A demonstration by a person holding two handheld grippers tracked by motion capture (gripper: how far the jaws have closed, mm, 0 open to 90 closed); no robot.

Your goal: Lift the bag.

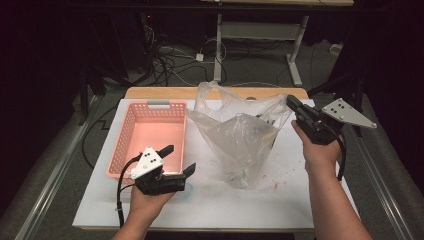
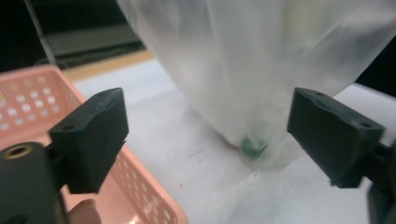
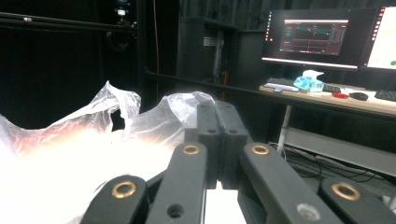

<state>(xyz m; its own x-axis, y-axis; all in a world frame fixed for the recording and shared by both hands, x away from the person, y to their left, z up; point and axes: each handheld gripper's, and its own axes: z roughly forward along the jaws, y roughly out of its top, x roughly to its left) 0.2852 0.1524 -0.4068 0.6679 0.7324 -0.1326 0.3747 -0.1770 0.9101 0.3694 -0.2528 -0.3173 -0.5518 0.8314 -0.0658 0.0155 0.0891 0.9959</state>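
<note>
Jaws of the left gripper (image 1: 179, 159) stand wide apart with nothing between them, low over the white table (image 1: 210, 200) beside the pink basket (image 1: 150, 132). Its own view looks past both black jaws at the clear plastic bag (image 2: 243, 60), whose base rests on the table and holds a small green object (image 2: 252, 145). Jaws of the right gripper (image 1: 291, 103) are pressed together on the bag's upper edge (image 3: 182, 105), holding that side raised above the table. Bag and basket stand side by side.
</note>
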